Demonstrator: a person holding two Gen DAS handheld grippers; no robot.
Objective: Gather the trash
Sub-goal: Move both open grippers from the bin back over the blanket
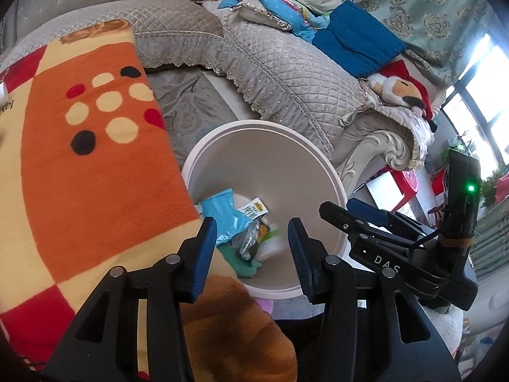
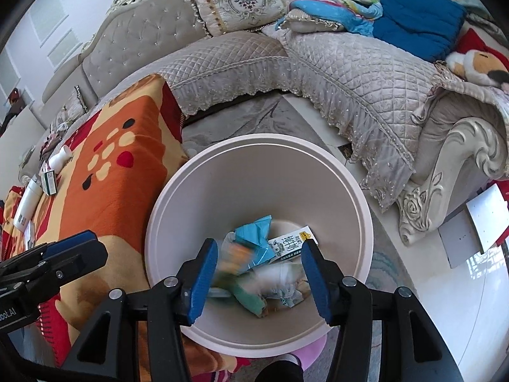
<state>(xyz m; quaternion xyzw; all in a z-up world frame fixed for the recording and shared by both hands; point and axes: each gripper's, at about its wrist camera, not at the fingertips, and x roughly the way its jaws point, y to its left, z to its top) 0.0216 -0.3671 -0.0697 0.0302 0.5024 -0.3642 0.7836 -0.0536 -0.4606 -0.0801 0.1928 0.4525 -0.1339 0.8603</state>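
White plastic bin (image 2: 350, 187) on the floor beside the orange blanket (image 2: 121, 172) — trash (image 2: 254, 242) at its bottom: crumpled blue wrapper, printed carton, green scraps. My left claw (image 1: 253, 238) and right claw (image 2: 259, 261) hang above it — jaws apart, nothing gripped.

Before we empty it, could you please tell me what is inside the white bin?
The white bin holds a crumpled blue wrapper, a white carton with printed lettering, a green piece and crumpled pale packaging. Whatever lies beneath this pile is covered.
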